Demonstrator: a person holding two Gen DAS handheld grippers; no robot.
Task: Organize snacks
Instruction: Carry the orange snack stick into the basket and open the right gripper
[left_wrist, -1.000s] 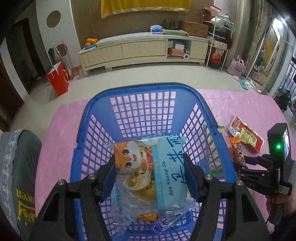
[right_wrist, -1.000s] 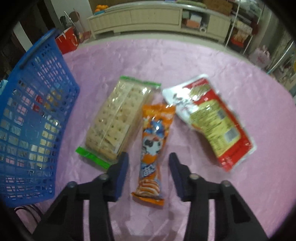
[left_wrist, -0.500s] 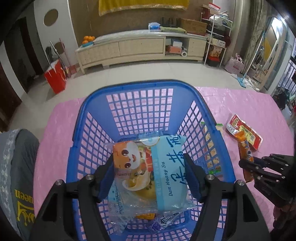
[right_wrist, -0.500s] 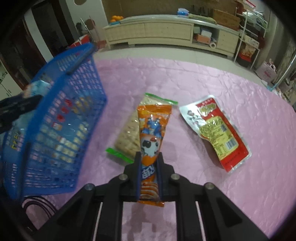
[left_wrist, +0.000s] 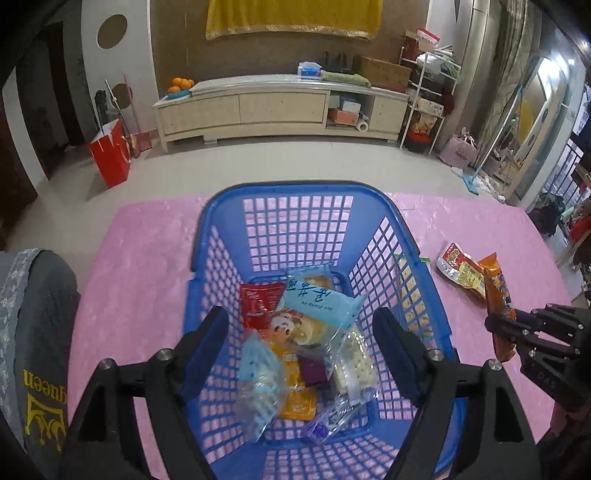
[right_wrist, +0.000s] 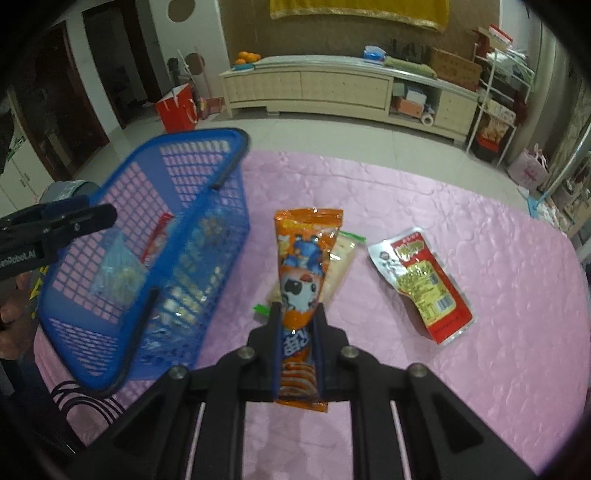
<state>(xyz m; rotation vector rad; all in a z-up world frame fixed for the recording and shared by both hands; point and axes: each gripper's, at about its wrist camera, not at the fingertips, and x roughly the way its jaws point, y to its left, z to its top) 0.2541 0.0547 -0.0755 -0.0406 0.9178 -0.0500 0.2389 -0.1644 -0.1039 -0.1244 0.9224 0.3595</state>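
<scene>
A blue plastic basket (left_wrist: 295, 195) stands on the pink table and holds several snack packs, with the light-blue cake pack (left_wrist: 317, 302) lying on top. My left gripper (left_wrist: 301, 328) is open and empty above the basket. My right gripper (right_wrist: 297, 317) is shut on an orange snack stick (right_wrist: 304, 273) and holds it above the table, right of the basket (right_wrist: 207, 147). The stick also shows in the left wrist view (left_wrist: 496, 295). A cracker pack (right_wrist: 341, 258) and a red-and-white pouch (right_wrist: 421, 273) lie on the table.
The pink tablecloth (right_wrist: 480, 369) covers the table. A grey chair back (left_wrist: 37, 332) stands at the table's left edge. The floor, a long cabinet (left_wrist: 280, 107) and a red bag (left_wrist: 110, 155) lie beyond the far edge.
My left gripper opened and let the cake pack drop into the basket. My right gripper shut on the orange stick and lifted it off the table.
</scene>
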